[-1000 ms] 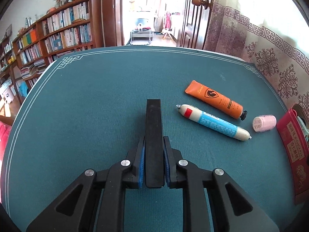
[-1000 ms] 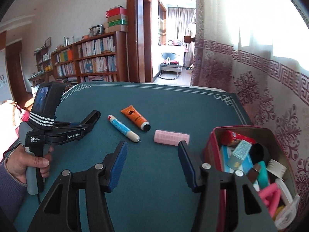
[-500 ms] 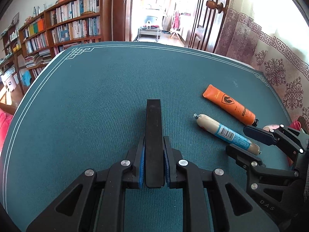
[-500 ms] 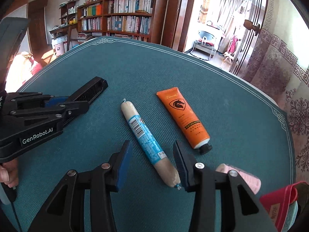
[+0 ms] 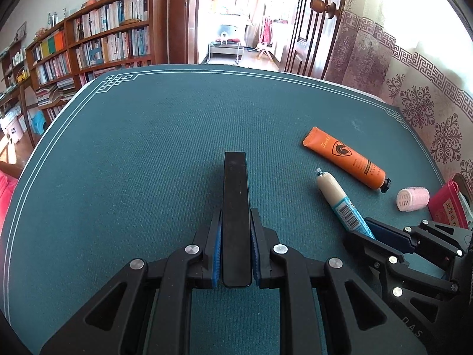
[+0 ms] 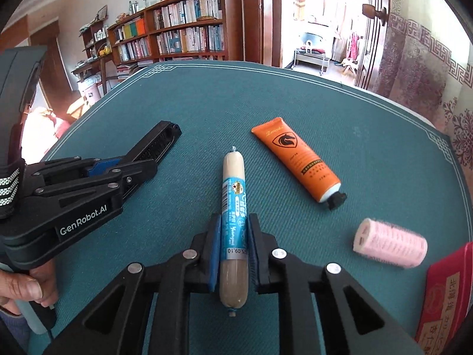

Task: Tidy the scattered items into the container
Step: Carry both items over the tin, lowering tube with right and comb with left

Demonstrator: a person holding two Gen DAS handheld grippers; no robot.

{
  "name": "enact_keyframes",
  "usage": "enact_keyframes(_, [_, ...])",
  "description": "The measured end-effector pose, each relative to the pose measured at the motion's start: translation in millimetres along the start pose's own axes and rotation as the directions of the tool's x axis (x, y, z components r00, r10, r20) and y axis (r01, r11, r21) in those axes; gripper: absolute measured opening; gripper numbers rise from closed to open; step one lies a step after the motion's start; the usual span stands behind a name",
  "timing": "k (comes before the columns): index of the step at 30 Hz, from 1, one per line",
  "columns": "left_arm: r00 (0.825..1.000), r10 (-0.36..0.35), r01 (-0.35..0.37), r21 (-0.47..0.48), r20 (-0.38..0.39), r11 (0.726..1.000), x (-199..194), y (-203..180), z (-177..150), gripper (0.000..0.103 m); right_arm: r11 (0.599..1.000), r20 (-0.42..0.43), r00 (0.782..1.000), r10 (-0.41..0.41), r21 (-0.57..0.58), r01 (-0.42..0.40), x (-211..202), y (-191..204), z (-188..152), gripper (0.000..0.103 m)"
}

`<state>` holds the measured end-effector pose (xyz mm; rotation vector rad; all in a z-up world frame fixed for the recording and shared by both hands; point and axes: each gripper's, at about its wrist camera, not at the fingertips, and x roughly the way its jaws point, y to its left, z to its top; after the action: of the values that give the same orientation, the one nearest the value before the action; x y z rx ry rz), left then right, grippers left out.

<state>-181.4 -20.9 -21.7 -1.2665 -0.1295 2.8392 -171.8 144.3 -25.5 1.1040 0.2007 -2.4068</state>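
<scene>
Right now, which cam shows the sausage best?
Right wrist. The sausage lies whole and centred along that view, and the right gripper, whose jaws have just been closing, is clamped on its blue label. The left wrist view has it off to the right, near end hidden by that gripper.

a lived-in home: full wooden bookshelves (image 6: 177, 32); patterned curtain (image 5: 419, 88); doorway (image 5: 236, 14) onto another room

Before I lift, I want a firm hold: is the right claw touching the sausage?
Touching. The right wrist view shows the right claw, just closed, with both blue pads pressed against the sausage's wrapper, no gap either side.
</scene>
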Motion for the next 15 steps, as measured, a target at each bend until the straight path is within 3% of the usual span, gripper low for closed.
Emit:
enact_keyframes(9, [0.999, -0.033, 0.032, 0.027, 0.035, 0.999, -16.3, -11.8, 2.2, 0.018, 0.985, 0.095, 0.994, -0.049, 0.17, 0.032, -52.5, -18.6, -16.8, 0.019])
enact_keyframes(15, [0.995, -0.088, 0.085, 0.058, 0.045, 0.995, -28.3, -27.9, 1.8, 0.018, 0.942, 0.156, 0.971, -0.18, 0.31, 0.125, -106.3, -53.1, -31.0, 0.019])
